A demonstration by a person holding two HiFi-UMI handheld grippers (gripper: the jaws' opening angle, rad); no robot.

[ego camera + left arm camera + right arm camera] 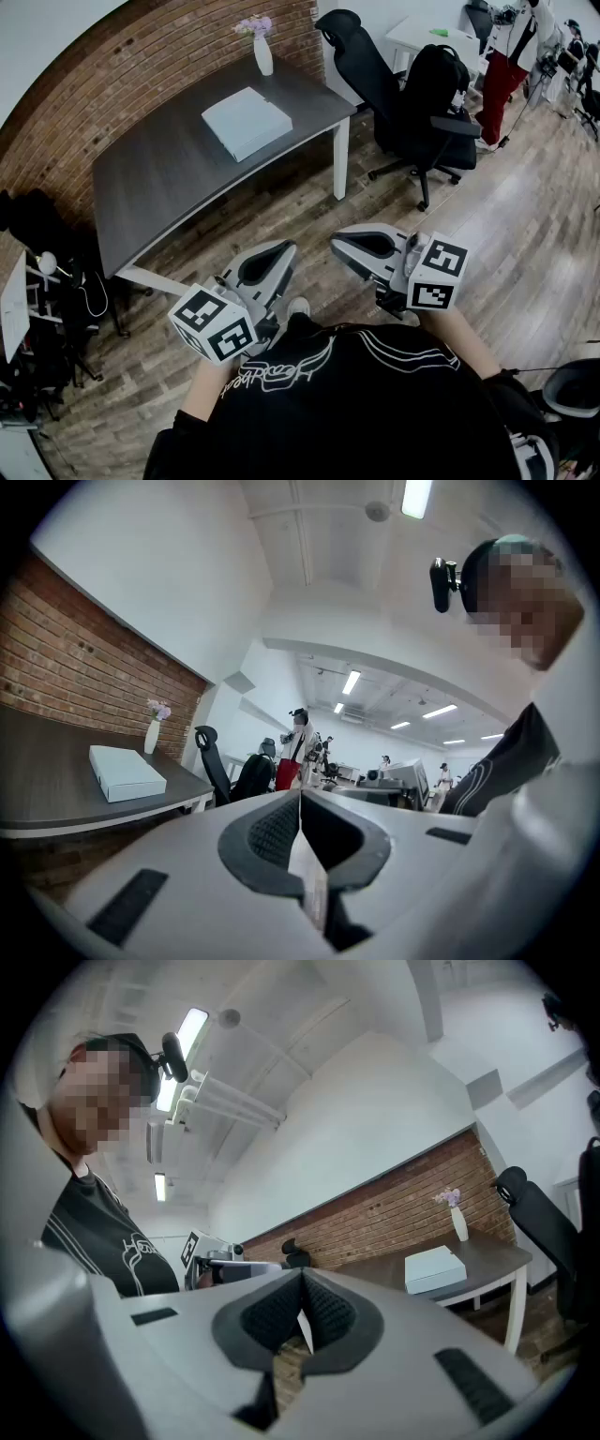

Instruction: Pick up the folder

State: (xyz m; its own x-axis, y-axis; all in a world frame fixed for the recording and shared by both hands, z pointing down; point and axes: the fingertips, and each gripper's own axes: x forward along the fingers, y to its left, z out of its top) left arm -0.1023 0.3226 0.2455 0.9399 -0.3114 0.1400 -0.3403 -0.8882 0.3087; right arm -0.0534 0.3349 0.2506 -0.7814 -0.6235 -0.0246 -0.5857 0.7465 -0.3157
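A pale blue-white folder (247, 122) lies flat on the dark grey desk (159, 178), towards its far right end. It also shows as a light box shape in the left gripper view, the folder (127, 772), and in the right gripper view, the folder (435, 1268). My left gripper (286, 248) is held in front of my chest, well short of the desk, jaws shut with nothing between them. My right gripper (339, 242) is beside it, also shut and empty. Both point roughly level, jaw tips close to each other.
A white vase with pale flowers (262, 47) stands at the desk's far edge by the brick wall (112, 66). A black office chair with a backpack (422, 103) is right of the desk. A person in red trousers (502, 66) stands far right. Cables and gear (56, 291) lie left.
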